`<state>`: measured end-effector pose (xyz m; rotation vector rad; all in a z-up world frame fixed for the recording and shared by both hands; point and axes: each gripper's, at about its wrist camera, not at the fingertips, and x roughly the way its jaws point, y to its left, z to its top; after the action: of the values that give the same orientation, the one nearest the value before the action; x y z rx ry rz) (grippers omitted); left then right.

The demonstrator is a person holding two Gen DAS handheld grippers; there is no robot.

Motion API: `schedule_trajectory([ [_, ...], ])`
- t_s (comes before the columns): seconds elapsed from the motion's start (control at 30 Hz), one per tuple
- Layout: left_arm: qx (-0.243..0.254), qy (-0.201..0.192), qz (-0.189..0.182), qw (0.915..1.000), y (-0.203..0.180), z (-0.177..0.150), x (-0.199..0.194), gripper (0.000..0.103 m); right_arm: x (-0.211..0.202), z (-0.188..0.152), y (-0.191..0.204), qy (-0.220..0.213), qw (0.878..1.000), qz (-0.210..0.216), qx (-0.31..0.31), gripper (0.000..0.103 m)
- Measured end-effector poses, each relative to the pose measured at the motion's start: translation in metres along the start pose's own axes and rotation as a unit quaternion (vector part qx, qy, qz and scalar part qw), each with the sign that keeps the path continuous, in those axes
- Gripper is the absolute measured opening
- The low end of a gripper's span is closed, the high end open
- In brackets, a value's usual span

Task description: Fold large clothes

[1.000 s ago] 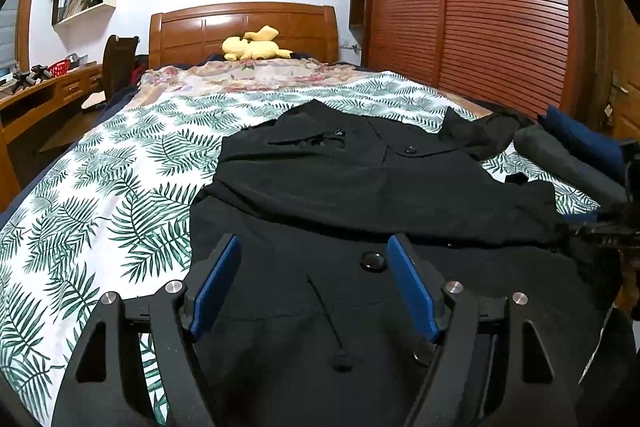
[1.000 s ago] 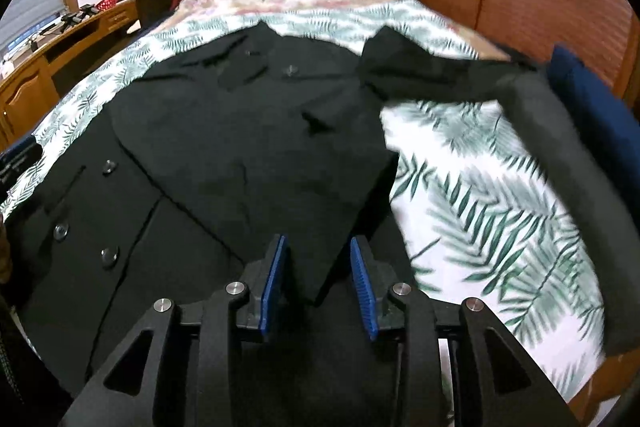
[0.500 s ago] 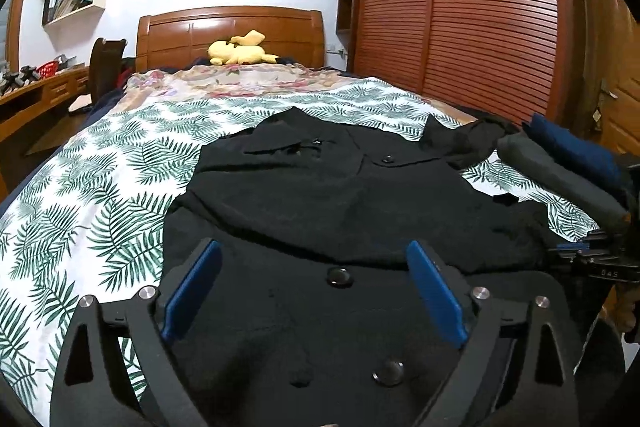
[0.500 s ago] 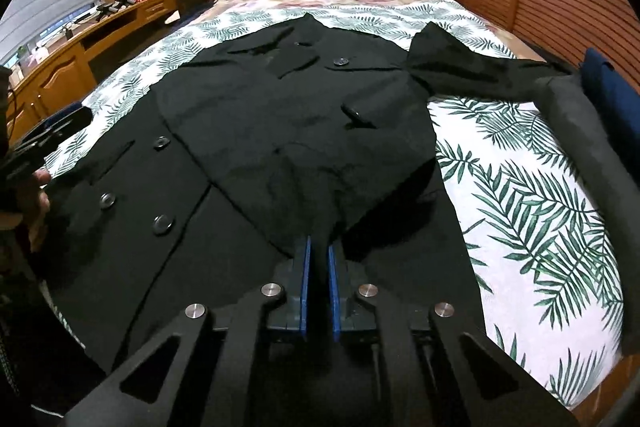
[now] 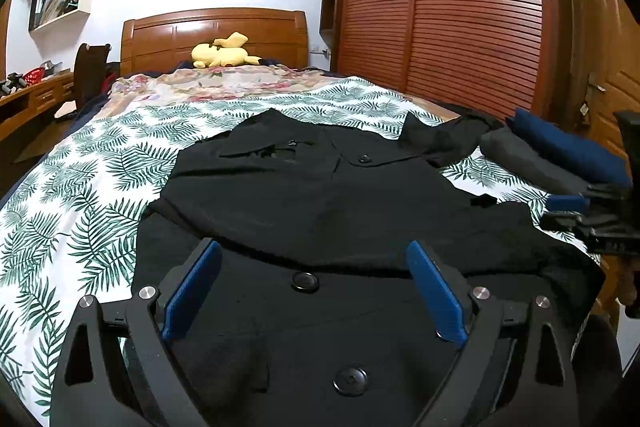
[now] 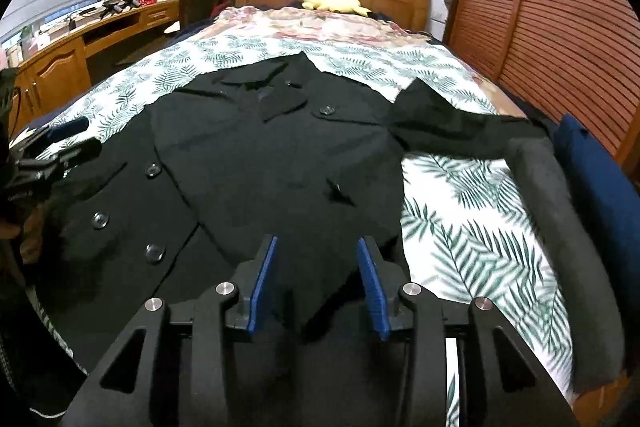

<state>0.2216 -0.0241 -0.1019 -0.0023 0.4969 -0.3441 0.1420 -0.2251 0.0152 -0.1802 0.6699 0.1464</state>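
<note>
A large black buttoned coat (image 5: 320, 211) lies spread on the bed, collar toward the headboard; it also shows in the right wrist view (image 6: 272, 163). One sleeve is folded across its front, the other sleeve (image 6: 452, 127) lies out to the right. My left gripper (image 5: 314, 287) is open wide above the coat's hem near a button. My right gripper (image 6: 316, 279) is open over the folded sleeve's end at the hem; whether it touches the cloth I cannot tell. The right gripper also shows at the right edge of the left wrist view (image 5: 576, 211).
The bed has a leaf-print sheet (image 5: 80, 219) and a wooden headboard with a yellow plush toy (image 5: 222, 53). A grey roll (image 6: 560, 227) and a blue roll (image 6: 600, 179) of cloth lie along the bed's right edge. A desk stands left, wooden wardrobe doors right.
My right gripper shut on the coat's cloth half a second ago and has opened again. My left gripper opened wider and shifted over the hem.
</note>
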Motion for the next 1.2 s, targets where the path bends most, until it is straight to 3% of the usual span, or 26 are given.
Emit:
schedule_trajectory([
  [0.23, 0.008, 0.006, -0.003, 0.9999, -0.008, -0.003, 0.005, 0.094, 0.045, 0.010, -0.007, 0.029, 0.999, 0.014, 0.002, 0.042],
  [0.43, 0.010, 0.012, -0.003, 0.9999, -0.009, -0.006, 0.010, 0.094, 0.094, -0.004, -0.022, 0.097, 0.994, 0.029, 0.029, 0.042],
  [0.67, 0.004, 0.018, -0.006, 0.9998, -0.007, -0.007, 0.013, 0.094, 0.085, -0.004, -0.024, 0.089, 0.996, 0.025, 0.018, 0.043],
  [0.8, 0.004, 0.019, -0.004, 0.9998, -0.008, -0.008, 0.013, 0.094, 0.063, 0.002, -0.030, 0.062, 0.998, 0.029, 0.005, 0.043],
  [0.97, 0.009, 0.024, -0.002, 0.9997, -0.008, -0.008, 0.016, 0.094, 0.049, 0.019, -0.054, 0.029, 0.999, 0.016, 0.001, 0.053],
  [1.2, 0.014, 0.030, 0.001, 0.9995, -0.010, -0.010, 0.019, 0.094, 0.086, 0.044, -0.096, 0.040, 0.999, -0.027, -0.004, 0.055],
])
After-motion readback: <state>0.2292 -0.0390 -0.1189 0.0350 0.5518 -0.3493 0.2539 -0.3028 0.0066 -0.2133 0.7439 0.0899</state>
